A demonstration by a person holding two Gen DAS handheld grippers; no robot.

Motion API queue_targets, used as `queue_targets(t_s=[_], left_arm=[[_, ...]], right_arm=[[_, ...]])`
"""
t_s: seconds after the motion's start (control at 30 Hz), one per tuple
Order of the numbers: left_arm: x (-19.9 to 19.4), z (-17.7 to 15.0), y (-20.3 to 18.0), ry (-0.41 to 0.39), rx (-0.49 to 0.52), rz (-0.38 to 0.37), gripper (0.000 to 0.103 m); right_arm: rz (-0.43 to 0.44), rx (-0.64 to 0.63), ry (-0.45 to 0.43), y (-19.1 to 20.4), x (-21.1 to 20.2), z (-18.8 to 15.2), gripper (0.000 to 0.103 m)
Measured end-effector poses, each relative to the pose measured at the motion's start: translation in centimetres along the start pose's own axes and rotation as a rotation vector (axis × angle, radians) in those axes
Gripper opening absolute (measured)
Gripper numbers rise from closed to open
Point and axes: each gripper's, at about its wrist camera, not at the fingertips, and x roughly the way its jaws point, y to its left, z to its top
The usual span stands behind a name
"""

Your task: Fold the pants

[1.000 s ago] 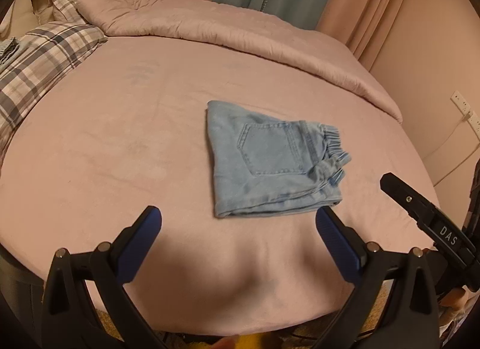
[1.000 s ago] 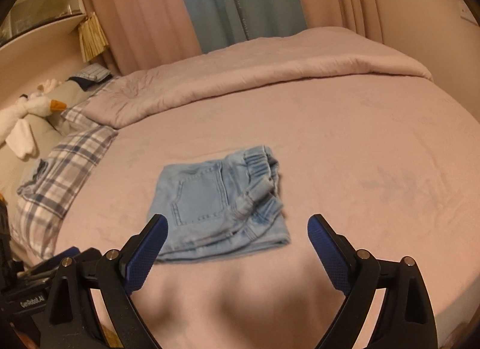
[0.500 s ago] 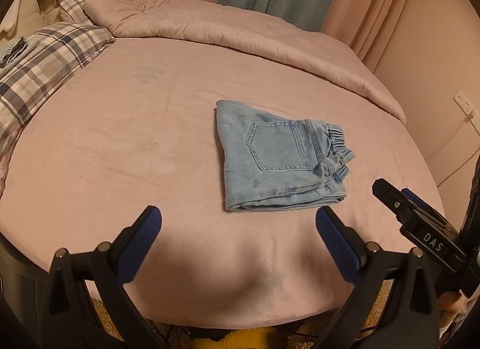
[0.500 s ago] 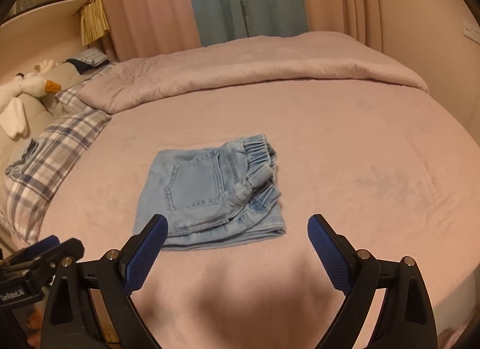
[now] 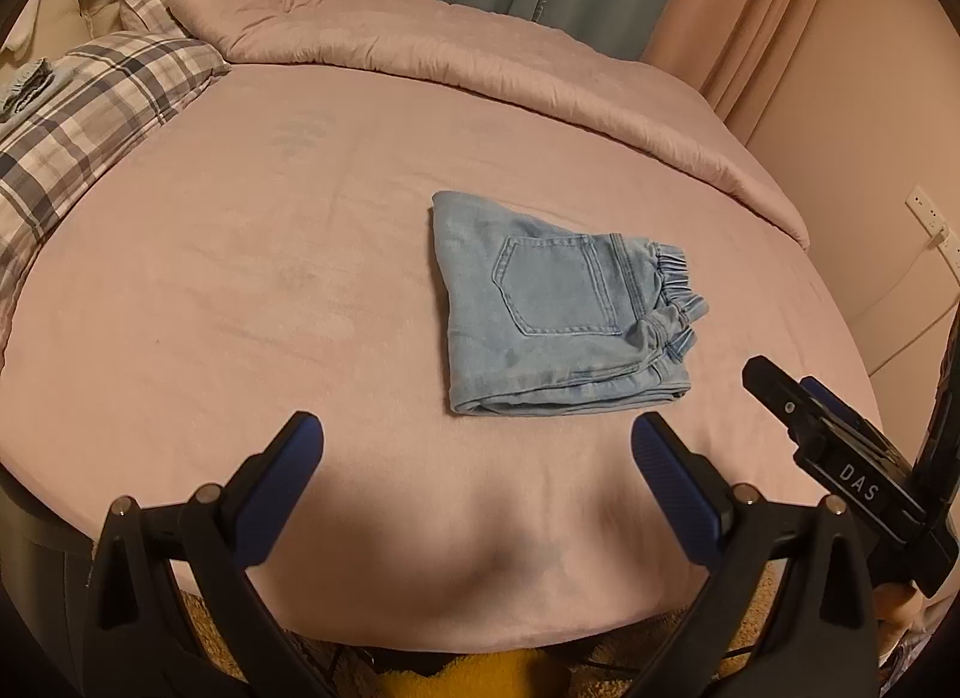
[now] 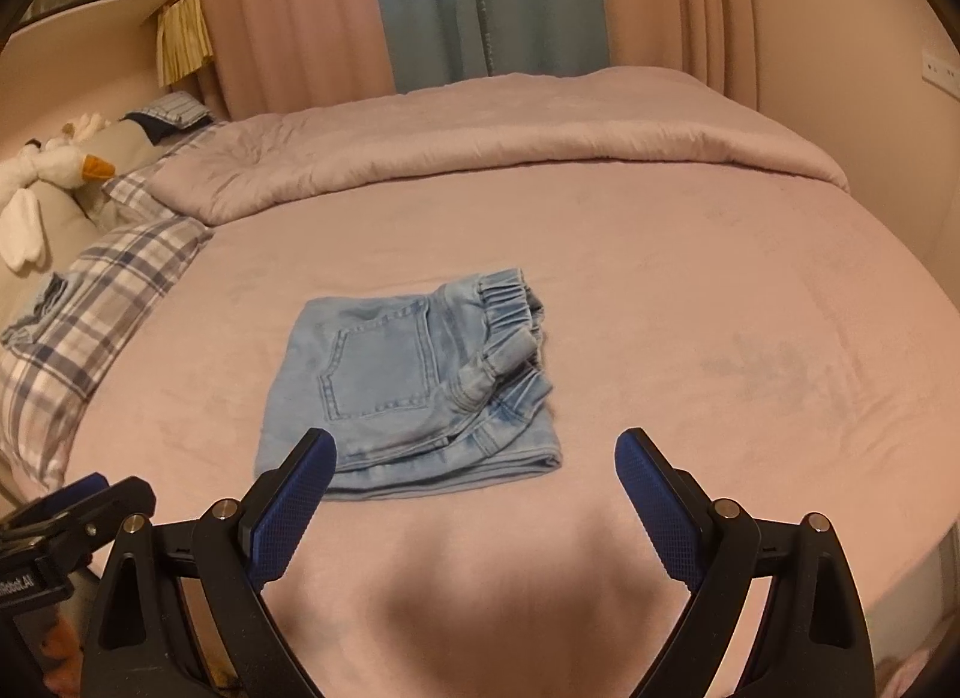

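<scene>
Lately, little has been altered on the bed (image 5: 252,290) itself: the pants (image 5: 552,314) lie as the same compact denim packet, back pocket uppermost and elastic waistband bunched at the right, while both views have been drawn back a little, so that the packet is seen slightly farther up the sheet than 1 second ago. From that, the folding is judged to be finished or nearly so, with nothing held. At the far left, a plaid pillow (image 5: 90,116) and a plush goose (image 6: 54,170) are seen, well apart from the work. The left gripper (image 5: 474,446) is held with its fingers spread wide, just short of the packet's near edge and touching nothing. The right gripper (image 6: 474,458) is likewise spread and empty, its left pad overlapping the packet's near corner in view. Beyond, a rolled duvet (image 6: 492,134) is laid across the bed's far side. Nothing stands in the way.
</scene>
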Motion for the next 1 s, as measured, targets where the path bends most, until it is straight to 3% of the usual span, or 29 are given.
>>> queue_targets(t_s=[1.0], left_arm=[[0.36,-0.41,-0.47,0.022,0.007,-0.014,0.103]], right_arm=[[-0.019,0.005,0.004,0.19,0.07,-0.13,0.094]])
